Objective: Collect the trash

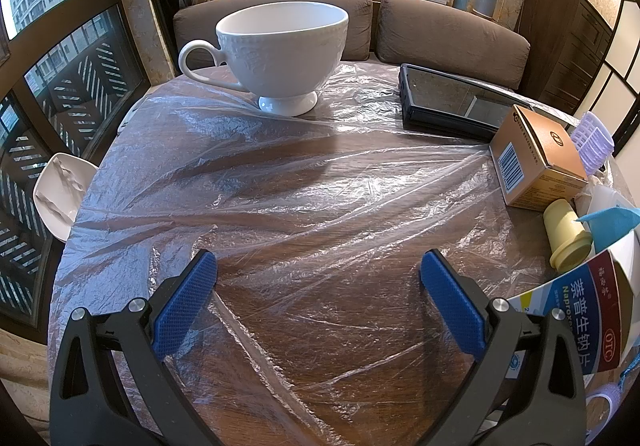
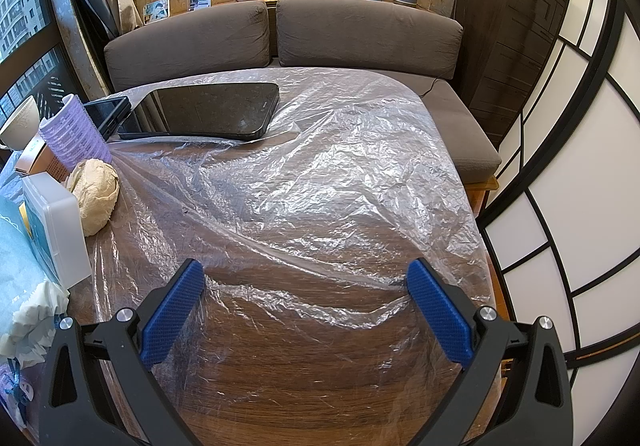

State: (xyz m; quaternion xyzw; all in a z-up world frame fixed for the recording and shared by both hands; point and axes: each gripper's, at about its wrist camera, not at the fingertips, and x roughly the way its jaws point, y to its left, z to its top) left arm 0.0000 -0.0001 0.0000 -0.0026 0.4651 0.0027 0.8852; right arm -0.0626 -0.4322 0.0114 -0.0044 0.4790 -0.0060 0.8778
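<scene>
Left tongs (image 1: 318,270) wide apart, empty, above the plastic sheet (image 1: 280,181) covering the worktop (image 1: 320,386). Right tongs (image 2: 305,280) likewise wide, empty. Trash lies between them: orange box (image 1: 536,161), yellow cap (image 1: 568,236), medicine carton (image 1: 592,322), crumpled paper ball (image 2: 96,193). White cup (image 1: 280,57) stands upright at the far edge

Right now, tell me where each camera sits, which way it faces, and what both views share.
Left wrist: sits behind the left claw, low over the plastic-covered table, facing the sofa; sees the white cup, with boxes at right; only its own open blue fingers show.
Right wrist: sits behind the right claw, facing the same sofa from farther right; sees the tablet and crumpled paper ball; only its own open fingers show.
Shared: table, sofa, purple roller, orange box, cup.
</scene>
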